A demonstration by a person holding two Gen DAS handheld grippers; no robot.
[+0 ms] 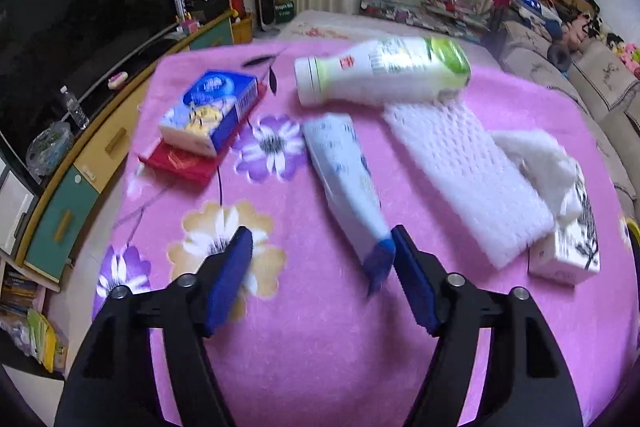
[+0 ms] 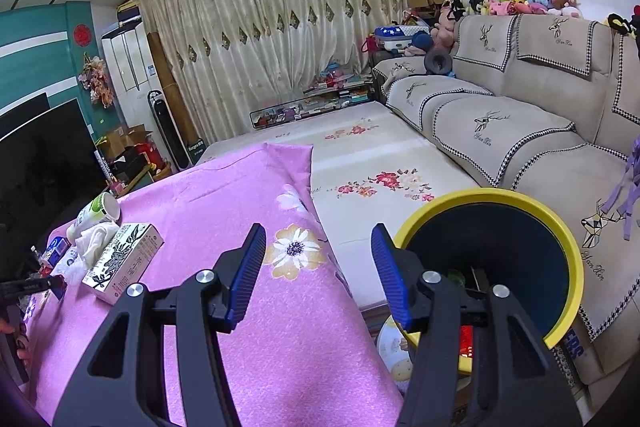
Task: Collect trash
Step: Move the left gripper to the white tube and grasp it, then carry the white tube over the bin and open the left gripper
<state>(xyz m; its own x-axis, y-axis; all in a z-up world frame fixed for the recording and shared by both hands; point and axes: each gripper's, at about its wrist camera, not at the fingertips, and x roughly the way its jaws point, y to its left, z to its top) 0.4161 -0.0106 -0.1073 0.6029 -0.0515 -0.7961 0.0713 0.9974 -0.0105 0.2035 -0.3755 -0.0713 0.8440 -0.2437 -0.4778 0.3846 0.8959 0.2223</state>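
A: Where's the trash lying?

B: All on the pink flowered cloth (image 1: 304, 347). The left gripper (image 1: 322, 251) hangs above a squeezed tube (image 1: 344, 183) with a blue end, which lies near the middle and points toward us. The tube's blue end sits just beside the right-hand pad, but I see no pinch on it; the jaws stand apart with nothing clamped.

A: And the other claw?

B: The right gripper (image 2: 318, 247) is released too, holding nothing, over the cloth's right edge next to the yellow-rimmed bin (image 2: 568, 255).

A: How will that tube handle?

B: Light and soft, I'd judge, and slick plastic. It will likely flatten under the pads, so take it across the flat body near the crimped end, not at the rounded shoulder where it could squirt out.

A: Count the rest.

B: One tube. One white bottle (image 1: 380, 71) on its side at the far edge, light and stiff, prone to roll. One foam net sleeve (image 1: 464, 183), very soft. One crumpled tissue (image 1: 532, 159). Three cartons: a blue box (image 1: 208, 115) stacked on a red one (image 1: 180, 163) at the left, and a black-and-white box (image 1: 568, 251) at the right.
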